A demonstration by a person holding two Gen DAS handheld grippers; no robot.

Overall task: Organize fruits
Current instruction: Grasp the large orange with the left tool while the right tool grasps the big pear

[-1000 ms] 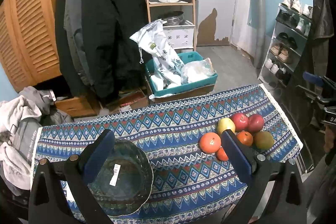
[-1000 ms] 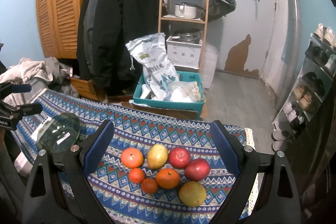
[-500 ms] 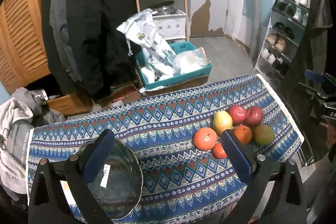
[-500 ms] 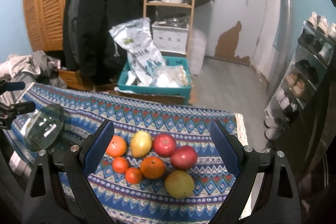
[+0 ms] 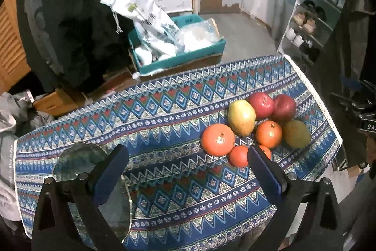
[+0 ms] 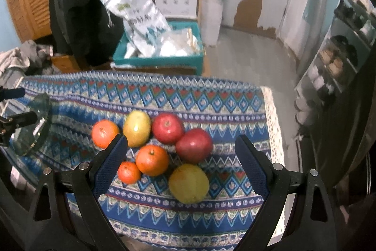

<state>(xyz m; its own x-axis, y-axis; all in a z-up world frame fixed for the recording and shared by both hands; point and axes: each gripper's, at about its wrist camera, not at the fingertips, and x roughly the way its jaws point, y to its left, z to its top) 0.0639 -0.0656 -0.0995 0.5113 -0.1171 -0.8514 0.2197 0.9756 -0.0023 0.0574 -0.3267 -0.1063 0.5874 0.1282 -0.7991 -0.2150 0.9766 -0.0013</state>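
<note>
Glass bowl (image 5: 91,182): near the tablecloth's (image 5: 164,124) left edge, under the spread left gripper (image 5: 188,171).
Middle: bare cloth right of the bowl.
Fruit pile (image 6: 159,145): well right of the bowl, near the lace edge, below the spread right gripper (image 6: 181,157).

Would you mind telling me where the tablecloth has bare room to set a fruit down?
The widest bare stretch of tablecloth lies between the glass bowl and the fruit cluster. The strip along the far edge behind the fruit is also bare. The right end is crowded: fruit lies packed together, leaving only a narrow margin by the lace edge.
</note>
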